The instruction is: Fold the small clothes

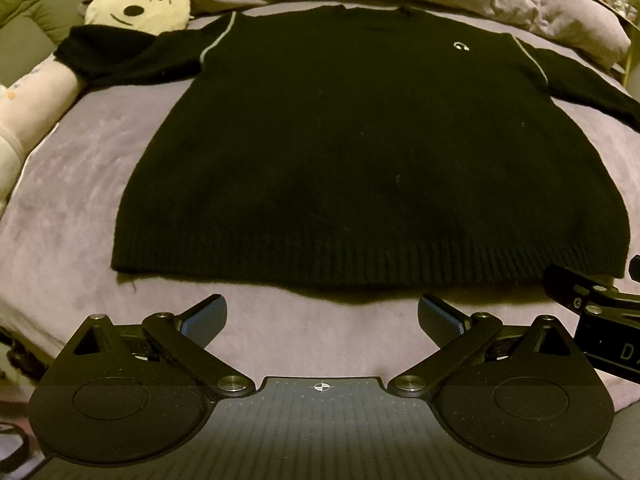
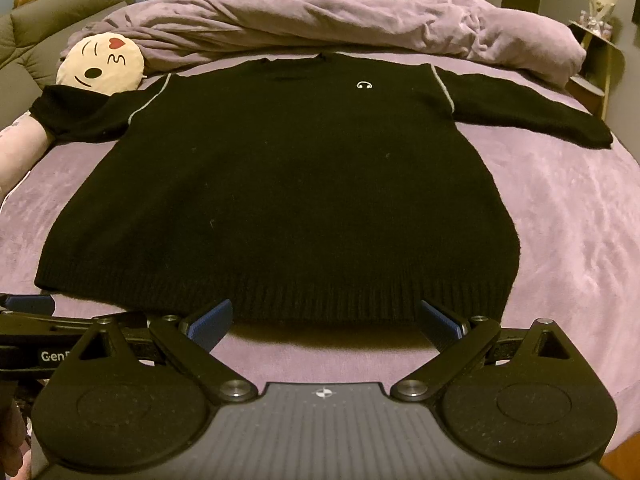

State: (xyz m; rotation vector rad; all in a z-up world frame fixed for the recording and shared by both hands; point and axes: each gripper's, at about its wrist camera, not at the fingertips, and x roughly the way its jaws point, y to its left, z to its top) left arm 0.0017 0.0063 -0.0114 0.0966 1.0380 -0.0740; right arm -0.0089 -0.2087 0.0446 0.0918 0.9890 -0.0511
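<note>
A bed [image 2: 568, 216] covered with a purple sheet fills both views, with white cupboard doors behind it in the right wrist view. A black sweater [image 2: 280, 184] lies flat and face up across the middle of the bed, its ribbed hem toward the near edge and its neckline toward the far side. Both sleeves are spread outward toward the bed's side edges. Pale piping runs down each shoulder seam, and a small white logo [image 2: 364, 85] sits on the chest. The left sleeve drapes over the lower part of a round cream emoji cushion [image 2: 100, 66] near the far left corner, and a pale pink pillow [image 1: 28, 108] lies along the left edge beside it. A rumpled purple duvet [image 2: 320, 24] is heaped along the far side, just beyond the neckline. The left gripper [image 1: 322, 316] hovers over bare sheet just short of the hem, its blue-padded fingers [image 1: 206, 318] spread wide and holding nothing. The right gripper [image 2: 326, 322] sits at the hem's right half, fingers [image 2: 212, 324] likewise wide apart and empty, their tips level with the ribbed edge.
</note>
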